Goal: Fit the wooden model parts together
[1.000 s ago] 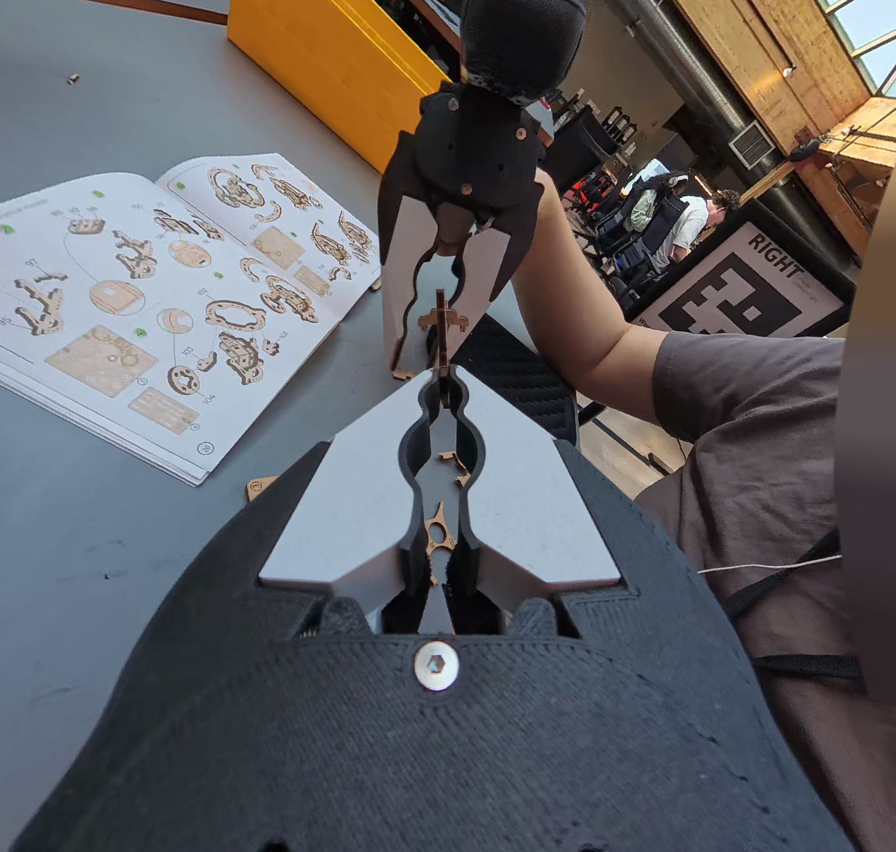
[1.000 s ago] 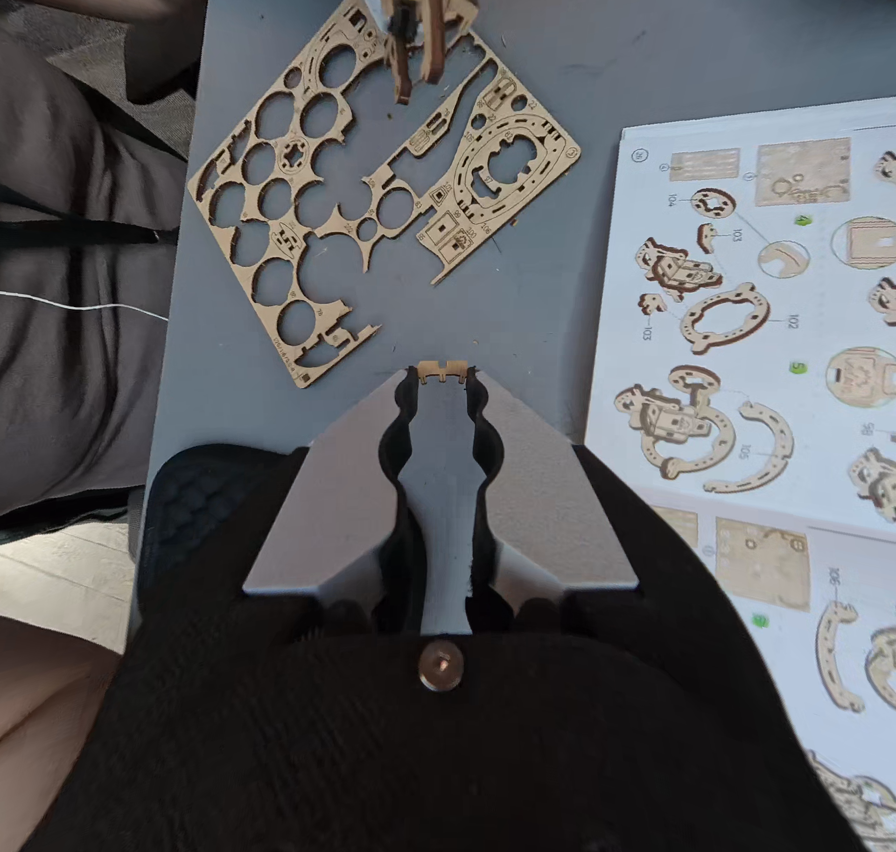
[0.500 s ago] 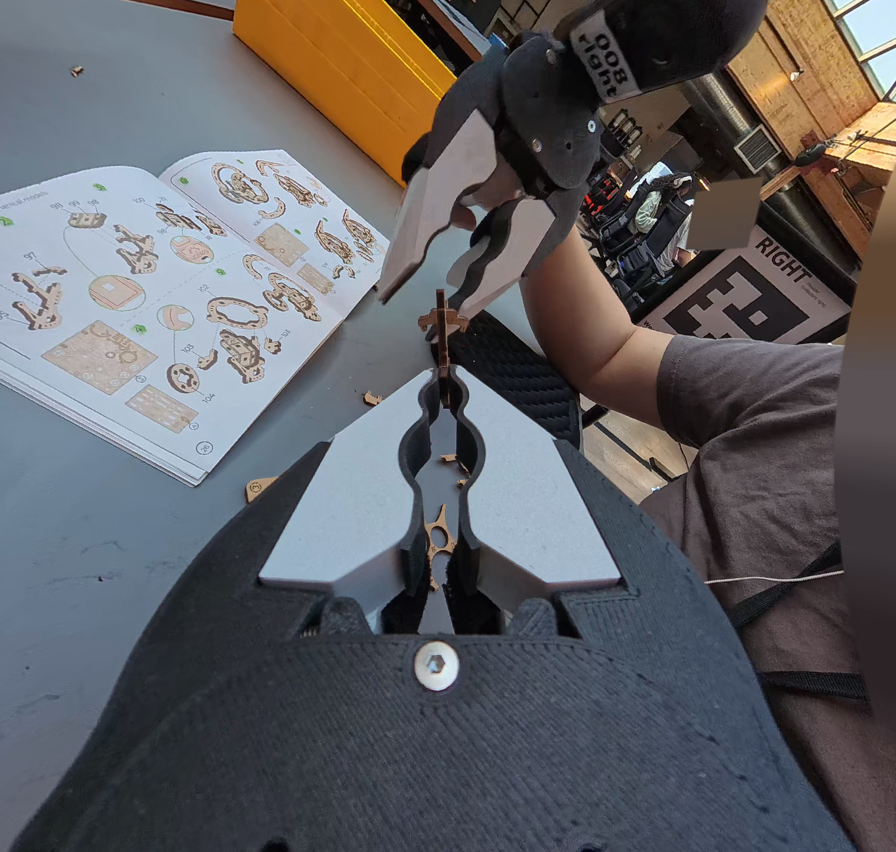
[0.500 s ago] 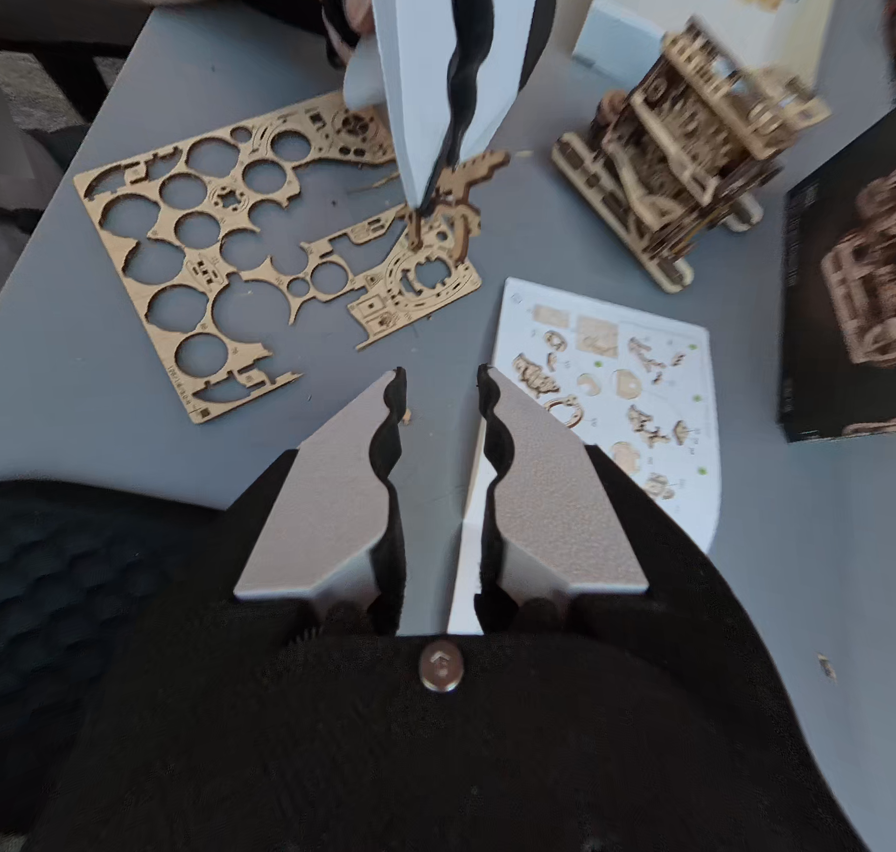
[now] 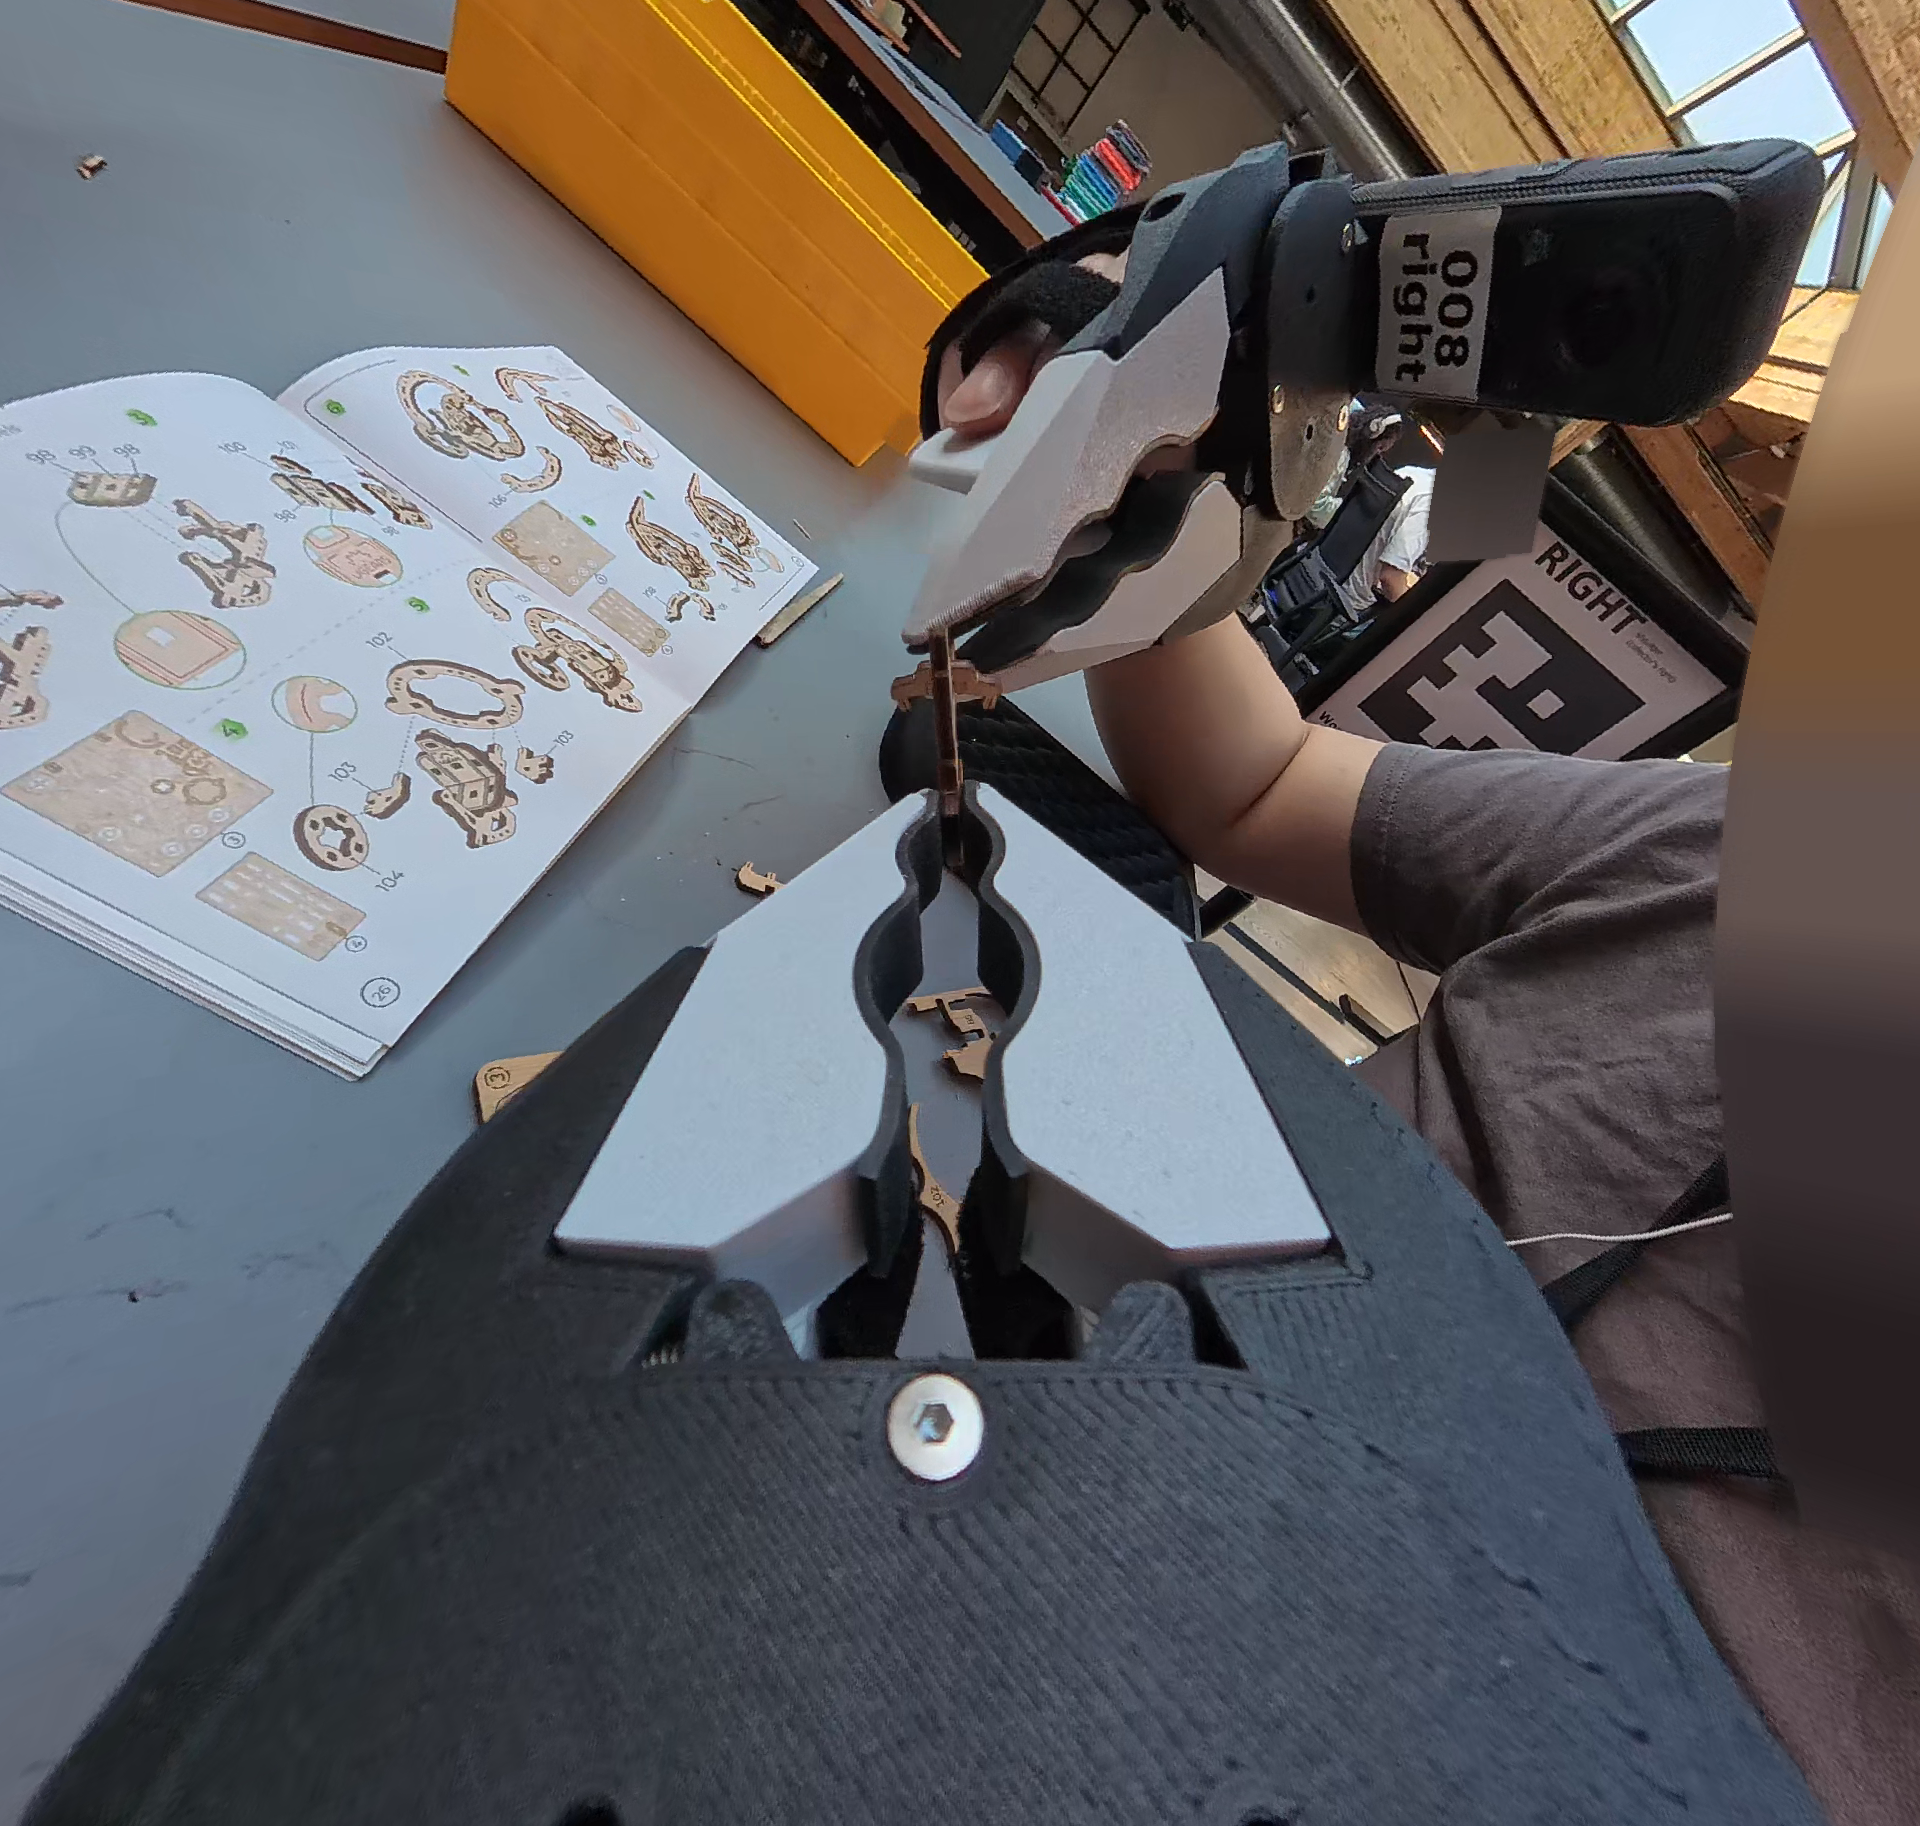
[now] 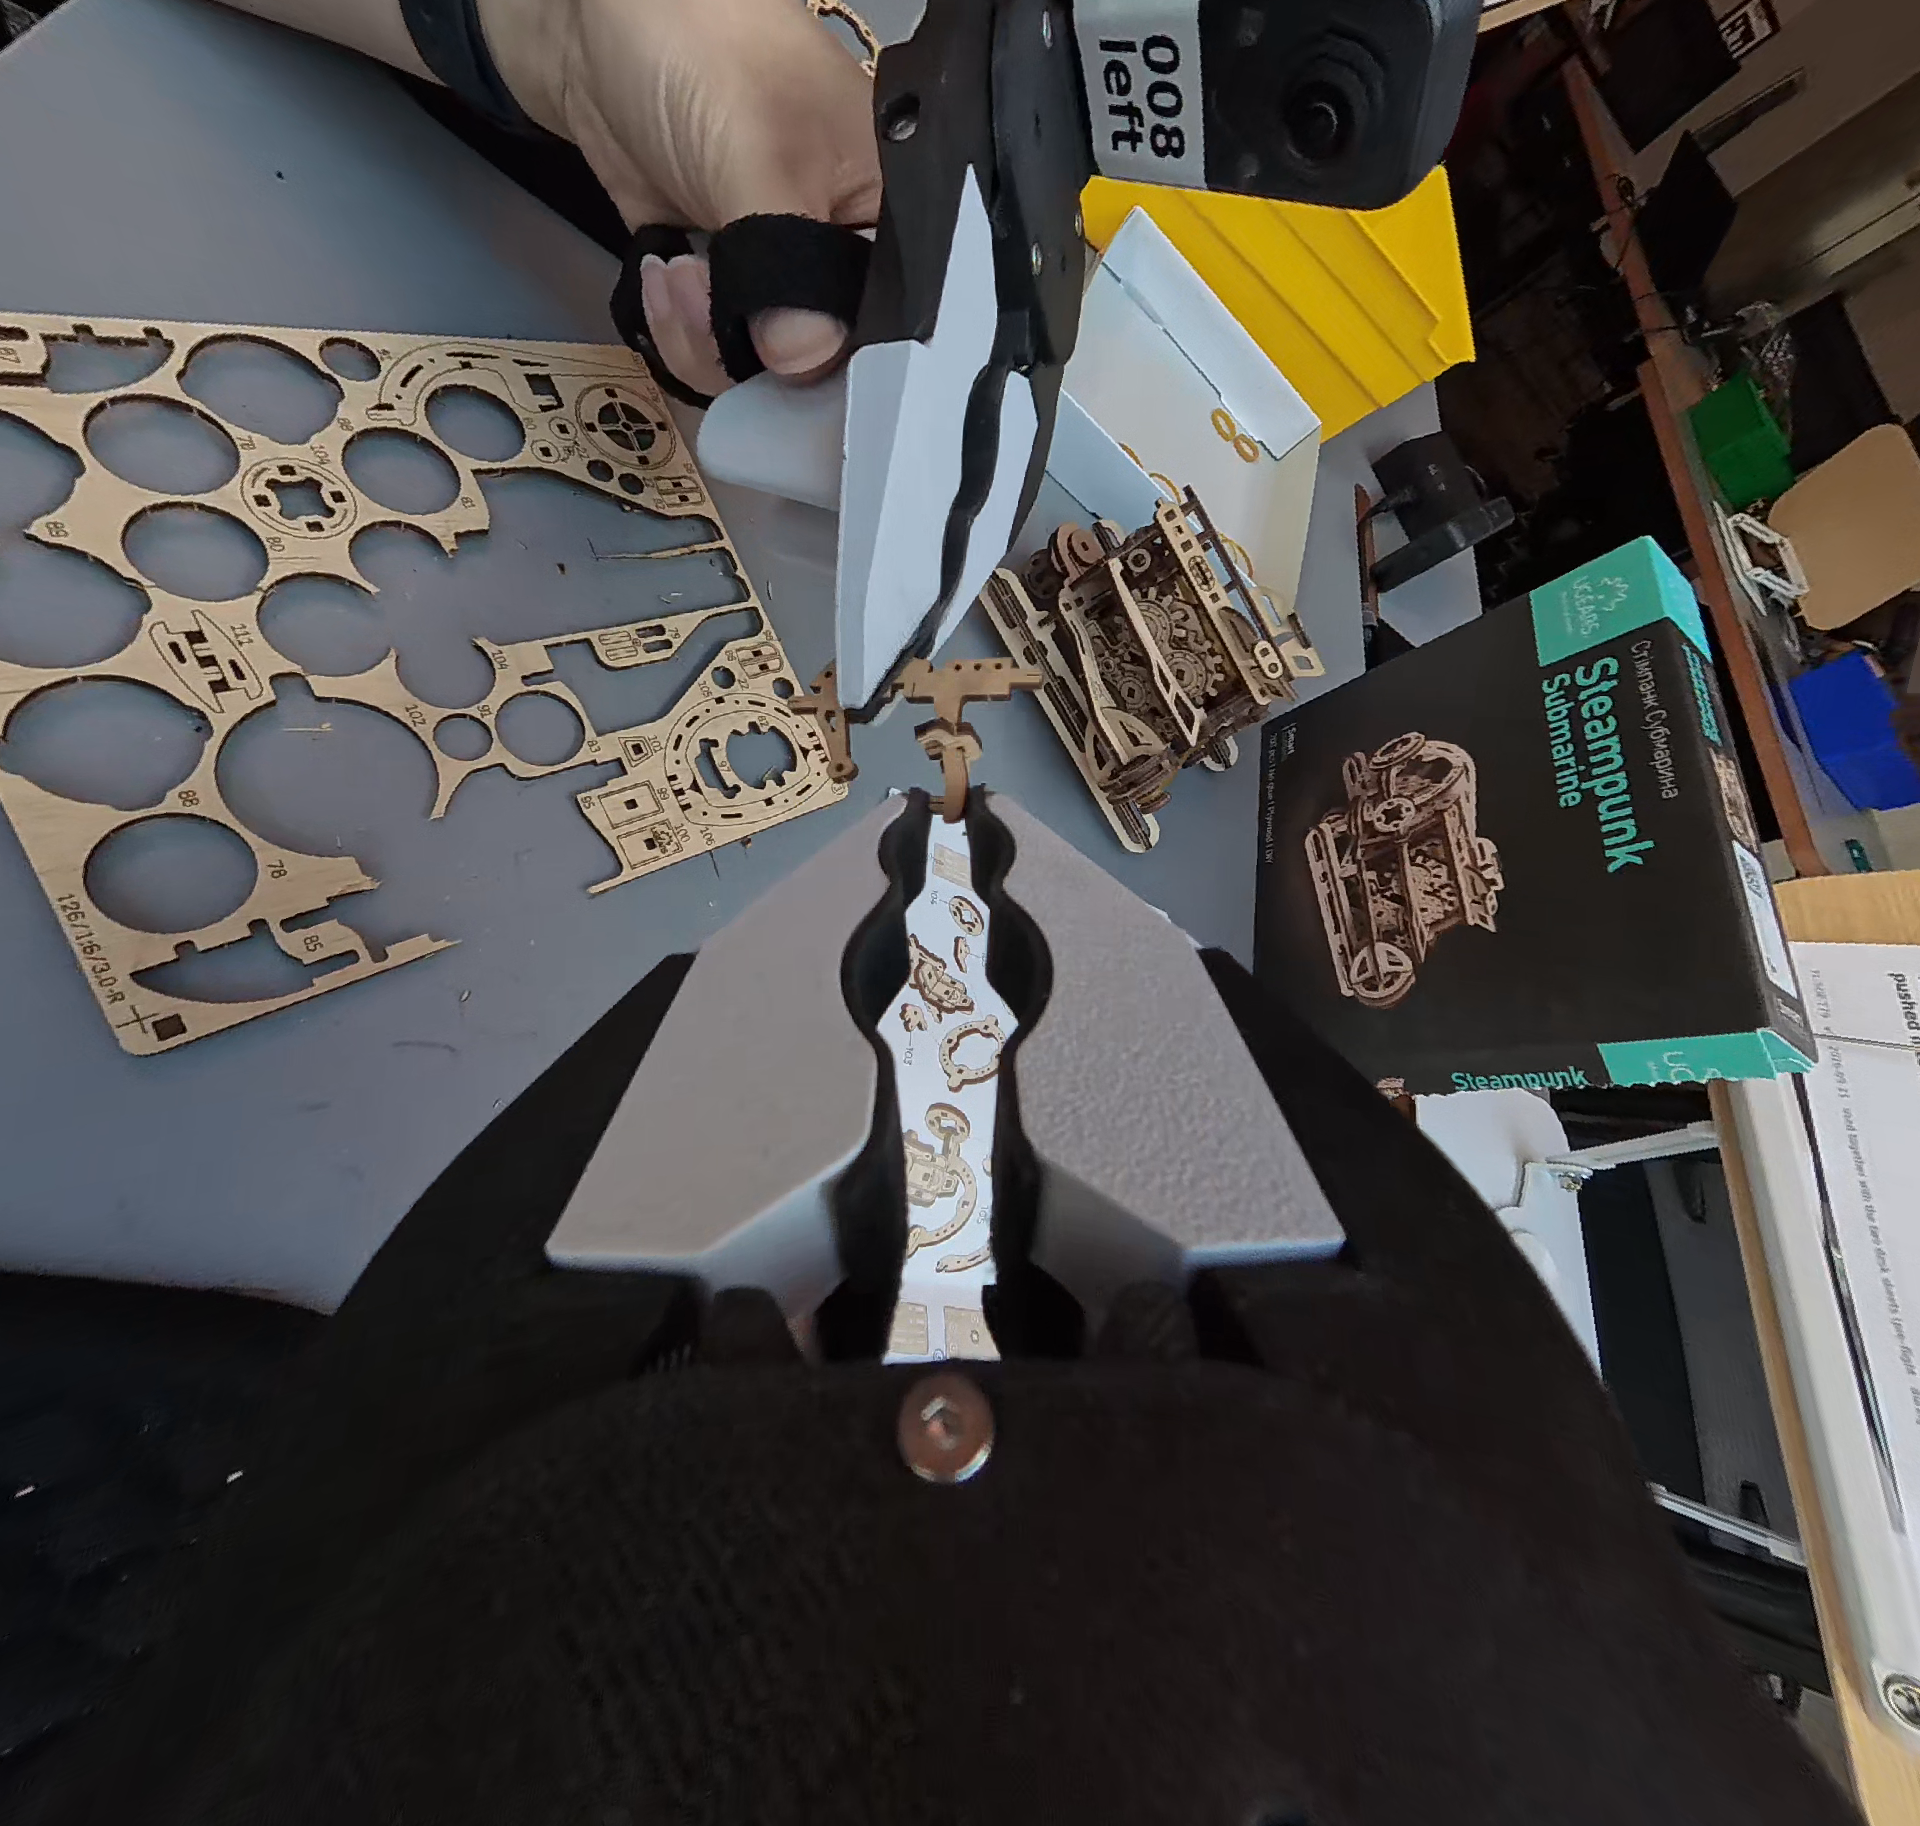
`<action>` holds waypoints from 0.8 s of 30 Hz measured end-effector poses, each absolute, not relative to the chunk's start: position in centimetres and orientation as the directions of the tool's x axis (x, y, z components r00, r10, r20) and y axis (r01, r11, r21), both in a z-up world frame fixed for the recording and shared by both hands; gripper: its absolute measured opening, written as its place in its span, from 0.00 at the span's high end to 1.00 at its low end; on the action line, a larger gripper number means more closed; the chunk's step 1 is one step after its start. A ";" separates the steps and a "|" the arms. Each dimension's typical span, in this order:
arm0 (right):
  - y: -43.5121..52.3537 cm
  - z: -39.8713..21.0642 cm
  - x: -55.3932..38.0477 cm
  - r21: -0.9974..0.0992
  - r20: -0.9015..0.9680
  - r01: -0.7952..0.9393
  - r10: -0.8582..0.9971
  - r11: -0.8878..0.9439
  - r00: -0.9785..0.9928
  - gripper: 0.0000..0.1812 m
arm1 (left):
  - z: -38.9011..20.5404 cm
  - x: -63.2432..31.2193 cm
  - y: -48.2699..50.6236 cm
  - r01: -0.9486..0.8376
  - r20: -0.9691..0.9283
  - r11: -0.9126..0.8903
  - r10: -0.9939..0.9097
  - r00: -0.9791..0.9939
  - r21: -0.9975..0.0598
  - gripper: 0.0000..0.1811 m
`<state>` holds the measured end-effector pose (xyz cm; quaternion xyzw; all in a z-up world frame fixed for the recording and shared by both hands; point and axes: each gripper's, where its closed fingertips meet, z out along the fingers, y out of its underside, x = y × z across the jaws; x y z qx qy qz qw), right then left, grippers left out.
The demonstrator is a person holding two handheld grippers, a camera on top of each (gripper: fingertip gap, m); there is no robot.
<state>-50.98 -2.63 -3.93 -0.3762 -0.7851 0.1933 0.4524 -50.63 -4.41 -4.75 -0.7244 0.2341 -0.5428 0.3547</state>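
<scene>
A small wooden sub-assembly (image 5: 943, 727), a thin strip with a cross piece, is held in the air above the grey table (image 5: 260, 218). My left gripper (image 5: 951, 810) is shut on its lower end. My right gripper (image 5: 940, 638) comes in from the upper right and is shut on its top end. In the right wrist view my right gripper (image 6: 948, 812) pinches a hook-shaped end of the sub-assembly (image 6: 971, 680), and the left gripper (image 6: 881, 687) points down onto it from above.
An open instruction booklet (image 5: 312, 685) and a yellow bin (image 5: 707, 176) lie to the left. A punched-out plywood sheet (image 6: 343, 685), a part-built wooden model (image 6: 1143, 633), a white box (image 6: 1174, 394) and a black product box (image 6: 1507, 841) are on the table. A loose part (image 5: 756, 880) lies near the table edge. The part-built wooden model (image 6: 1143, 633) is about 20 cm from both grippers' fingertips.
My right gripper opened and let go of the small part it held, tipped over to the side, and has shut on the sub-assembly's top end. My left gripper stayed shut and still.
</scene>
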 end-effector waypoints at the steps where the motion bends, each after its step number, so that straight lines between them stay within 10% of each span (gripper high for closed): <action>1: -2.6 -3.8 -51.0 -0.643 0.569 0.414 0.764 0.644 -0.304 0.97 | -4.6 -50.6 -4.5 0.051 0.625 -0.640 -0.724 0.291 -0.766 1.00; 24: -1.8 -1.9 -51.3 -0.738 0.525 0.371 0.825 0.563 -0.208 0.97 | -2.5 -52.0 -3.6 0.156 0.581 -0.563 -0.752 0.312 -0.812 1.00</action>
